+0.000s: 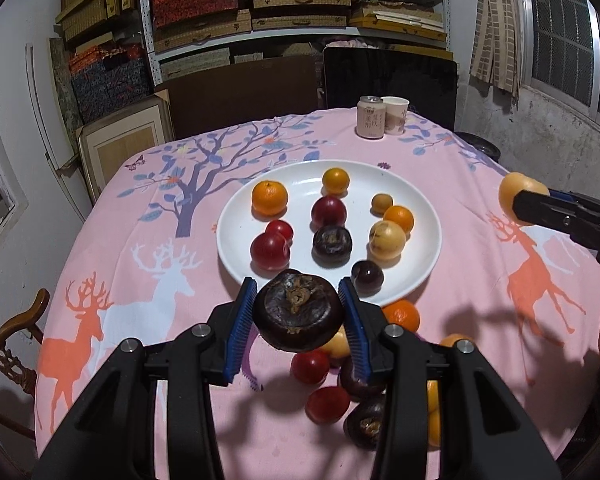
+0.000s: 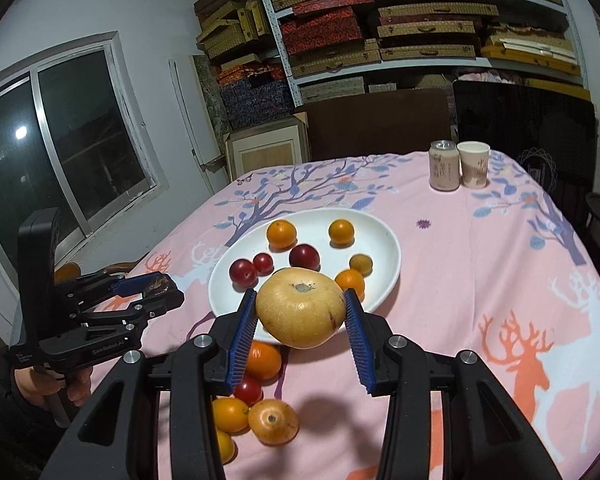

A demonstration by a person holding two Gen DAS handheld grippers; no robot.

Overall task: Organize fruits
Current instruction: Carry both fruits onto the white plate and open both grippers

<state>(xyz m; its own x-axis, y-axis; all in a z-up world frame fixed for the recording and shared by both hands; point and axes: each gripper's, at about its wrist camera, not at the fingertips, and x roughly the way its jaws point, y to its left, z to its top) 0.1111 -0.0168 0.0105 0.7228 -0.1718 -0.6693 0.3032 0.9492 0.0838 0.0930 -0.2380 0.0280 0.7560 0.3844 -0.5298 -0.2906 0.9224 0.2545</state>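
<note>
We see white metal shelving [image 2: 420,12] stacked with woven boxes along the rear wall; a dark sliding window [image 2: 60,152] at left; a pink deer-print tablecloth [image 1: 140,280] covering the table.

1 white plate [image 1: 236,248], 1 drink can [image 1: 370,117], 1 paper cup [image 1: 395,115], 2 grippers, each gripping 1 fruit

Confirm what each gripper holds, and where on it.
Left gripper: dark fruit, jaws on its two sides, stem end facing the camera. Right gripper: yellow fruit, also clamped by its sides.
</note>
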